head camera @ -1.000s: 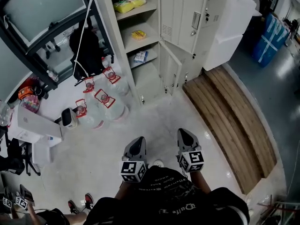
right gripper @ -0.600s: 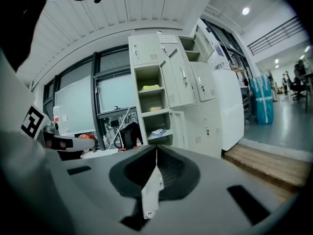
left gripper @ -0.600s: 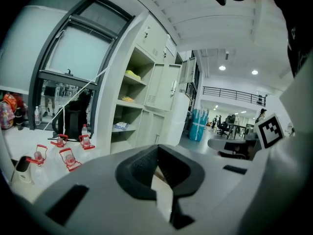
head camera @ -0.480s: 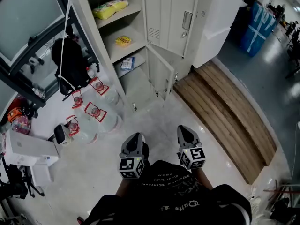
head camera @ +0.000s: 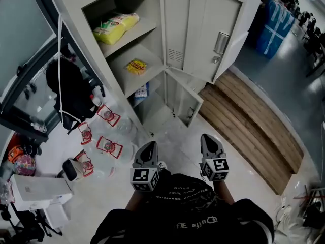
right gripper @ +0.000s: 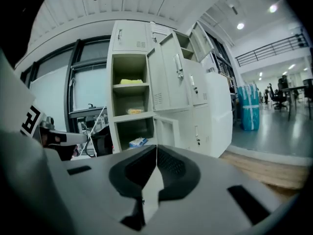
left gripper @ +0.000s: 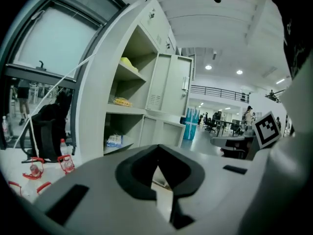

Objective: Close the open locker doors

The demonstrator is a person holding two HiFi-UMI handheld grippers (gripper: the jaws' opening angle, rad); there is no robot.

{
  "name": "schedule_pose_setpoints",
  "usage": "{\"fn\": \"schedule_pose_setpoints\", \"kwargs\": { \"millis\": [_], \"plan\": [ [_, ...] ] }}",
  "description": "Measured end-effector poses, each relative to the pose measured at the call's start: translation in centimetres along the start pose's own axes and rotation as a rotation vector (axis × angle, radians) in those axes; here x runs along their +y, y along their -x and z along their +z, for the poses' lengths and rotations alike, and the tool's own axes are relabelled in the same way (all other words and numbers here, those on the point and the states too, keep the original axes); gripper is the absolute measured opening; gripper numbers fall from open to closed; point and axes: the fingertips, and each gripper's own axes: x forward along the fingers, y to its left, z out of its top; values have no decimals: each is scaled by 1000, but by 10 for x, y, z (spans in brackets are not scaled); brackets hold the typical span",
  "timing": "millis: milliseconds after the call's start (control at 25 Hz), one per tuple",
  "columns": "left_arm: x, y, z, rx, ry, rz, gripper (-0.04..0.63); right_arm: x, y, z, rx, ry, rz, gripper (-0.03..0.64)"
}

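A grey locker cabinet (head camera: 91, 4) stands ahead with doors open. A tall upper door (head camera: 223, 34) swings out to the right, and below it a small lower door (head camera: 185, 98) stands ajar. The open shelves hold a yellow bag (head camera: 116, 27), a yellow packet (head camera: 136, 66) and a blue packet (head camera: 142, 91). My left gripper (head camera: 147, 154) and right gripper (head camera: 210, 147) are held low and well short of the doors, both shut and empty. The left gripper view shows shut tips (left gripper: 157, 148) below the lower door (left gripper: 166, 133). In the right gripper view the shut tips (right gripper: 156, 148) sit below the tall door (right gripper: 171, 72).
Several water jugs with red handles (head camera: 104, 146) lie on the floor left of the locker, under a hanging black backpack (head camera: 71, 93). A wooden platform (head camera: 254, 131) runs along the right. A white box (head camera: 38, 189) sits at lower left. Blue stacked packs (head camera: 277, 27) stand far right.
The person has walked nearer to the locker, which now looks larger and closer. Both grippers have come forward with the body and stay shut.
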Motion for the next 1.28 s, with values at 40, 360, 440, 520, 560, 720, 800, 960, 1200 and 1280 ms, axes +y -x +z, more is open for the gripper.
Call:
{"fn": "schedule_pose_setpoints", "kwargs": {
  "millis": [40, 360, 440, 520, 560, 720, 800, 960, 1200, 1280],
  "plan": [
    [8, -6, 3, 2, -4, -9, 8, 3, -7, 4, -4, 1, -8, 6],
    [41, -48, 13, 23, -30, -81, 8, 28, -52, 7, 11, 34, -31, 6],
    [43, -55, 14, 27, -33, -90, 8, 28, -57, 5, 29, 48, -28, 6],
    [43, -59, 14, 36, -26, -97, 8, 26, -58, 5, 39, 50, -35, 6],
    [43, -60, 14, 42, -20, -99, 8, 22, -58, 5, 35, 37, -41, 6],
    [40, -72, 16, 45, -9, -83, 8, 0, -63, 14, 26, -2, -54, 6],
    [37, -76, 18, 38, 4, -63, 8, -10, -65, 20, 26, 16, -47, 6],
    [31, -81, 21, 38, 16, -22, 8, -31, -72, 28, 36, 24, -23, 14],
    [30, -88, 19, 45, 48, 48, 8, -47, -91, 38, 58, 60, 94, 156],
    [29, -89, 16, 52, 52, 66, 8, -52, -98, 42, 60, 72, 133, 161]
  ]
}}
